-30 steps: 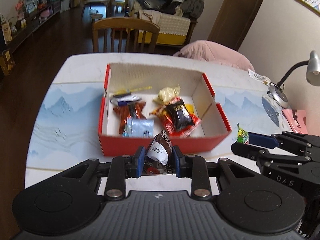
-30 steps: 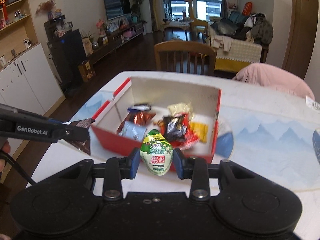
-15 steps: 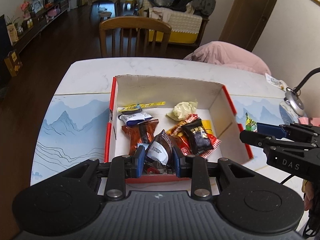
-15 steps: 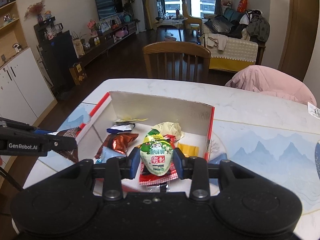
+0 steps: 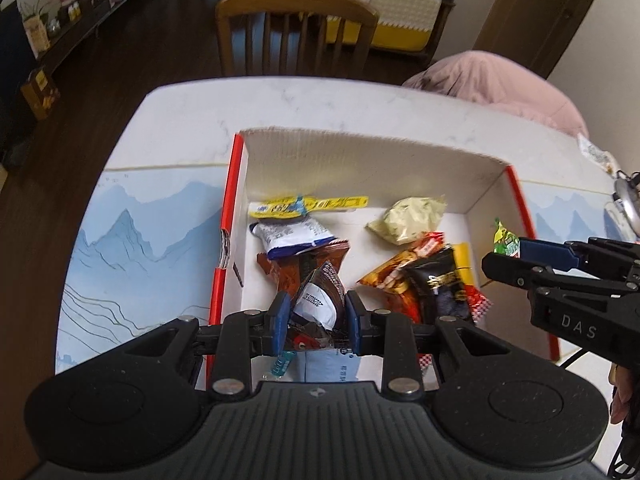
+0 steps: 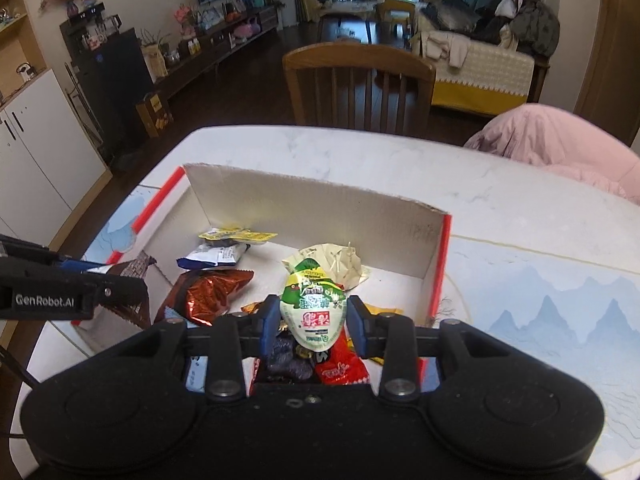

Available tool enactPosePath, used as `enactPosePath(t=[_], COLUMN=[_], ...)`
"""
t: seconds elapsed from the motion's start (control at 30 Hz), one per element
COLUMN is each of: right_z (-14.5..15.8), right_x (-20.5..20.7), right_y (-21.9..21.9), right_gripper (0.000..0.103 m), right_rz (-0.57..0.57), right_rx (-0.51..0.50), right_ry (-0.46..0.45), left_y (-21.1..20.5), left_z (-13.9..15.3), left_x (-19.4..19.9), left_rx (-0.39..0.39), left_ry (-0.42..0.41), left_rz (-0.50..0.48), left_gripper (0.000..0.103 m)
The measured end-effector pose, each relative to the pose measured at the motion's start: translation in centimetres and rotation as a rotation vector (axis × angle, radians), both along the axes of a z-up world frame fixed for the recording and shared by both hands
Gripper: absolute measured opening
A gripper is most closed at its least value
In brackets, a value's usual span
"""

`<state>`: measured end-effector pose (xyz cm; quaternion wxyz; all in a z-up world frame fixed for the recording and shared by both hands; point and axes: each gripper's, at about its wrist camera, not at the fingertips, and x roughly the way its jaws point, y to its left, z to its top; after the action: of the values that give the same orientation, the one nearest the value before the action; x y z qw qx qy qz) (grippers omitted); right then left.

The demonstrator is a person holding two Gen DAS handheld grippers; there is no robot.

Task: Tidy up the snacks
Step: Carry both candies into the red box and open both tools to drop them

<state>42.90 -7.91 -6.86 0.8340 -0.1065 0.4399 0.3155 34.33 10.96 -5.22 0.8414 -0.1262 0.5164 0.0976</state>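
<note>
Over the box's left half, my left gripper has its jaws clenched on a brown packet; over the right half, my right gripper grips a green pouch. Both look light, soft and crinkly, likely slippery, so I'd hold mid-body. Bare floor shows near the far wall; side walls stand close, table beyond open.
</note>
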Motion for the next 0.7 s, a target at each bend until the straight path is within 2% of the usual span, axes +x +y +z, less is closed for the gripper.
enactPosePath(t=[0.37, 0.7], right_z=[-2.6, -3.0], right_x=[2.1, 2.5], right_y=[1.1, 0.8], right_gripper=[0.035, 0.036], right_rz=[0.022, 0.013], right_rx=[-0.069, -0.077], right_ry=[0.037, 0.066], left_y=[0.2, -0.3], left_z=[-3.3, -4.7], left_x=[2.2, 2.4], left_rx=[-0.009, -0.005], left_ry=[0.110, 0.143], left_rz=[0.016, 0.011], left_gripper=[0.028, 0.028])
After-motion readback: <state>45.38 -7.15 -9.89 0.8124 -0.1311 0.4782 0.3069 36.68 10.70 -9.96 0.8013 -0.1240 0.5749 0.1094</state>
